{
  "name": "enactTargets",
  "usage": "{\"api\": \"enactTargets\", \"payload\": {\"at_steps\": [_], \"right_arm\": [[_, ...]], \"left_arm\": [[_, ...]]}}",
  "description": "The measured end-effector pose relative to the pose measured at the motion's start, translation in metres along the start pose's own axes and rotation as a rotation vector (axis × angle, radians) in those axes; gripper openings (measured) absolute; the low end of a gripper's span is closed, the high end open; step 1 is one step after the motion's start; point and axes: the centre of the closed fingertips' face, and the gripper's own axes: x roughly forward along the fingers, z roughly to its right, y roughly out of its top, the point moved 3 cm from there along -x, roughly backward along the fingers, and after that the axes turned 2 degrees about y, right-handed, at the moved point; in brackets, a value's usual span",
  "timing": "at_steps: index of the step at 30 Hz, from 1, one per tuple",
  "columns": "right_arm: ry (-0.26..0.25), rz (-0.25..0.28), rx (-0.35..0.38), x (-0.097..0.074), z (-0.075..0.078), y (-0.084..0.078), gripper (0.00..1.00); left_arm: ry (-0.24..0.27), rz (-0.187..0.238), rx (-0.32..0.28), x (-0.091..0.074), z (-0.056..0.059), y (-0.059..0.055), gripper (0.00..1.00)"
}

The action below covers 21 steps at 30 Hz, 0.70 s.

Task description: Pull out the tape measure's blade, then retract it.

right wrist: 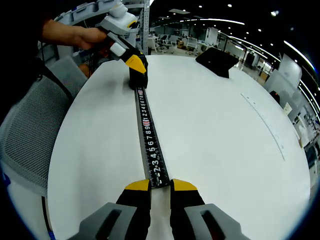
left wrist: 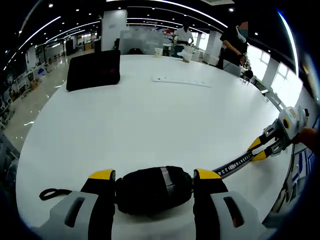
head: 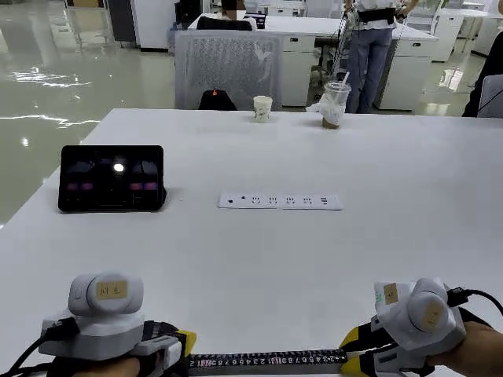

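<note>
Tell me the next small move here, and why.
Probably ease the right gripper back toward the left gripper, feeding the blade into the case. The blade already spans the gap between them, its end pinched in the right jaws and the case clamped in the left, so retraction seems due.

Lit bright and even from long ceiling strips (left wrist: 150, 21) and spot lamps (left wrist: 230, 9), with daylight added through windows (left wrist: 285, 82) along one side of the left gripper view. Washed almost shadowless across the white worktop (head: 314, 259), with only faint, soft shade under the tape measure (left wrist: 152, 189) by the worktop's near edge. Streaked with white glare on the glossy floor (head: 39, 78) beyond the worktop's far left corner, and dotted with one lamp reflection on the dark tablet screen (head: 118, 166). Sharp in the head view, slightly softer far back. Bent hard by fisheye in both gripper views, with worktop edges bowed into curves. Crisp along the blade (right wrist: 150, 145), with legible numerals; dimmer and smeared toward the margins.
</note>
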Motion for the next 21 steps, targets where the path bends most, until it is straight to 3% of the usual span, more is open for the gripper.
{"api": "enactTargets", "payload": {"at_steps": [21], "right_arm": [[-0.021,0.009,-0.002,-0.0002,0.0026,-0.0002,0.10]], "left_arm": [[0.013,-0.036,0.005,0.0068,0.0006,-0.0044,0.62]]}}
